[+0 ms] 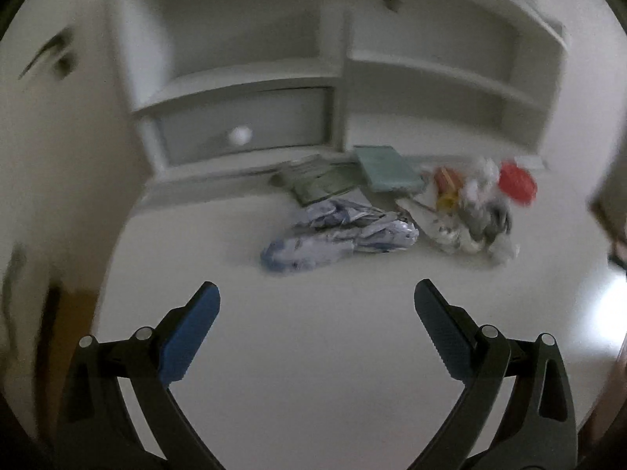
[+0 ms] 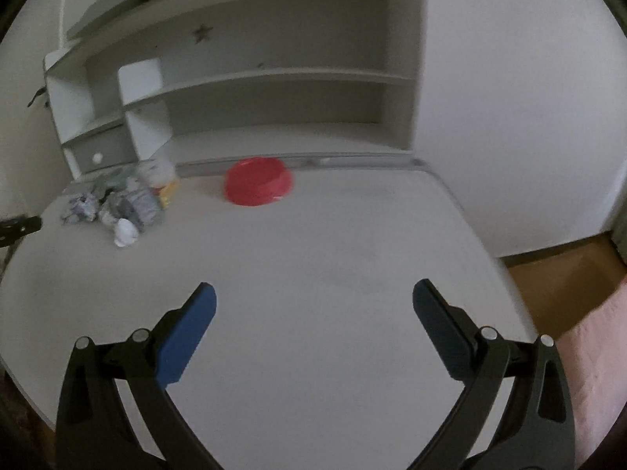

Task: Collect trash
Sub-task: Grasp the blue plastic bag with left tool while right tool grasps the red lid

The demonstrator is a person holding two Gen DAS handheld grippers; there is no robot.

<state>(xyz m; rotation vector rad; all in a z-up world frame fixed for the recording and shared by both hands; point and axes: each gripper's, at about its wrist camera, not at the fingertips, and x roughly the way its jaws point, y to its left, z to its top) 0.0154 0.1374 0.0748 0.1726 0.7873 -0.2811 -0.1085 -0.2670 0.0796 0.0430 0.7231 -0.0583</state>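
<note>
A pile of trash lies on a white desk (image 1: 313, 352) near the shelf unit. In the left wrist view a crumpled blue-and-white wrapper (image 1: 337, 235) lies closest, with crumpled white and grey plastic (image 1: 478, 215) to its right and a red bowl (image 1: 517, 184) behind that. My left gripper (image 1: 315, 293) is open and empty, short of the wrapper. In the right wrist view the red bowl (image 2: 258, 187) stands at the back of the desk and the trash pile (image 2: 117, 207) is at the far left. My right gripper (image 2: 313, 293) is open and empty over bare desk.
A white shelf unit (image 1: 341, 66) with a drawer (image 1: 243, 125) stands at the desk's back. A green booklet (image 1: 317, 180) and a pale teal box (image 1: 388, 168) lie against it. The desk's right edge (image 2: 505, 282) drops to a wooden floor (image 2: 564, 286). The left gripper's finger (image 2: 19, 225) shows at the left edge.
</note>
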